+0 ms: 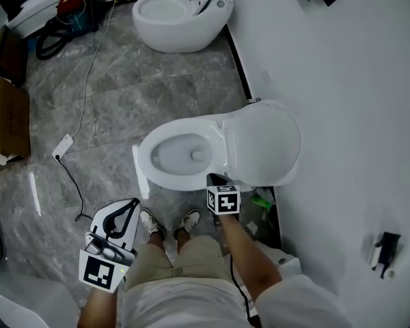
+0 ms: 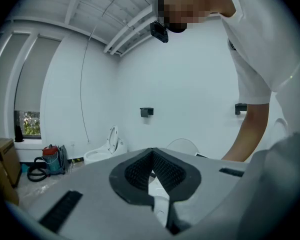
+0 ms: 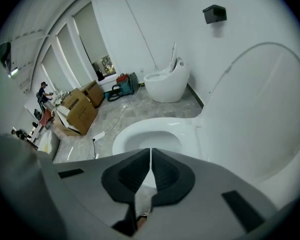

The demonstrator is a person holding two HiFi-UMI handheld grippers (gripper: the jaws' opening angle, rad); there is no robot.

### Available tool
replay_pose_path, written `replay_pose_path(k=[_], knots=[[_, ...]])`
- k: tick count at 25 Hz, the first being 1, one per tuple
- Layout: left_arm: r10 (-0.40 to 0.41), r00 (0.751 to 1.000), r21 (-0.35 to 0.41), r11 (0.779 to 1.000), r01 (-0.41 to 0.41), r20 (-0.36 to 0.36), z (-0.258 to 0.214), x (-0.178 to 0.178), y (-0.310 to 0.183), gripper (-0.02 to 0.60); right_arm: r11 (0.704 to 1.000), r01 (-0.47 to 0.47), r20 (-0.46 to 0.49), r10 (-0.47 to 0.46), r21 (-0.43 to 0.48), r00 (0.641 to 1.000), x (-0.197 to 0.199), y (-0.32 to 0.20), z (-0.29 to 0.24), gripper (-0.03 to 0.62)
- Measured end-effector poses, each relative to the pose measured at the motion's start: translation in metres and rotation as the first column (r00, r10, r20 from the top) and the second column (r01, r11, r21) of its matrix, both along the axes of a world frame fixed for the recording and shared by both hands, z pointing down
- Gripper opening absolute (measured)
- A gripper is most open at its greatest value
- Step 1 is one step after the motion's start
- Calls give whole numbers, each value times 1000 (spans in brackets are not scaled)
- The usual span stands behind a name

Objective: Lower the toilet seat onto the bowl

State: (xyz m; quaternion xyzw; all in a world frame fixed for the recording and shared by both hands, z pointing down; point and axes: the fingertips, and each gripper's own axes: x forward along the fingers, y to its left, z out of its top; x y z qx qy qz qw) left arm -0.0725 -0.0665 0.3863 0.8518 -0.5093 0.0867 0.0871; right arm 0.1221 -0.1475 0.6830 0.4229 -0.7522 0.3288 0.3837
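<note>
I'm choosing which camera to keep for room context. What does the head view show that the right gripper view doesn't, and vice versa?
Only the head view: the left gripper and a green object. Only the right gripper view: tall windows and a distant person. Both: the near toilet with its lid raised, the second toilet and the red vacuum.

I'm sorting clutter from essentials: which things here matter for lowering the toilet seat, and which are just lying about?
Job: near white oval toilet bowl; its raised white lid; right gripper.
Lying about: second white toilet; red vacuum cleaner; brown cardboard box; white power strip.
</note>
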Motion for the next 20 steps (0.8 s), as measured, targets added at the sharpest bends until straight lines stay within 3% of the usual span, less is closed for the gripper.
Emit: replay_pose_path(k=[6,10,20], knots=[[29,999,97,995,-33,44,-53,12,-16,5,993,-81,131,68,91,989,6,-35,-72,-2],[17,998,150,988,-25,58,-88,15,-14,5,976,-155,255,112,154,960,19,-48,-133,-2],[-51,997,269,963,33,59,-146,-4,-11,5,883,-242,413,61,402,909,36,-92,-292,-2]])
